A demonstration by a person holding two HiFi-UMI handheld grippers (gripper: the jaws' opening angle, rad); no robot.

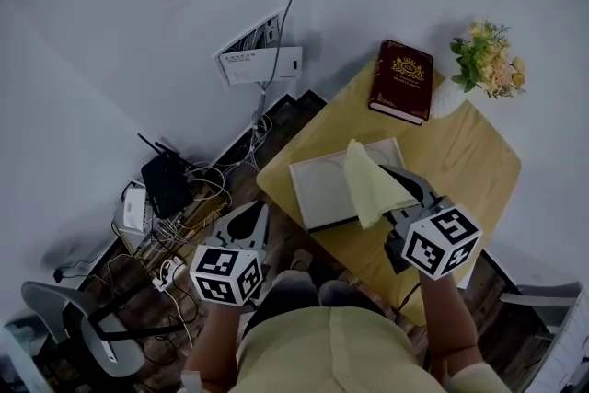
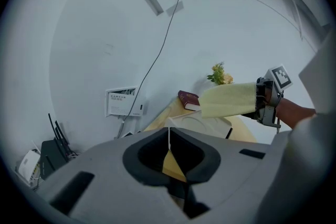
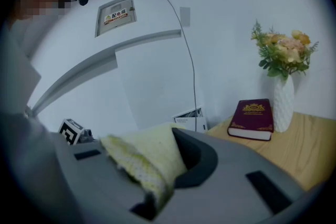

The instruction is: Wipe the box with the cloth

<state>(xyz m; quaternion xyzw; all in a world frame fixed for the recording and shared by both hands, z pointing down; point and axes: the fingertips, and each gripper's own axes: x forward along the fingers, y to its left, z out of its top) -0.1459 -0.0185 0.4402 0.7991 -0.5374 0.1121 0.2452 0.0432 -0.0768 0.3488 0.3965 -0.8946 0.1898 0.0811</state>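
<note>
A flat white box (image 1: 322, 189) lies on the small yellow wooden table (image 1: 469, 161). My right gripper (image 1: 398, 195) hangs over the box's right end, shut on a pale yellow cloth (image 1: 371, 182) that sticks up and out from its jaws. In the right gripper view the cloth (image 3: 149, 157) fills the space between the jaws. My left gripper (image 1: 247, 218) hovers off the table's left edge above the floor, jaws together and holding nothing. From the left gripper view (image 2: 169, 135) I see the box (image 2: 202, 124), the cloth (image 2: 228, 99) and the right gripper (image 2: 263, 101) ahead.
A dark red book (image 1: 402, 80) and a white vase of flowers (image 1: 486, 60) stand at the table's far side. On the floor to the left are a black router (image 1: 166, 181), tangled cables (image 1: 189, 225) and a grey chair (image 1: 69, 317). A white wall panel (image 1: 258, 60) sits behind.
</note>
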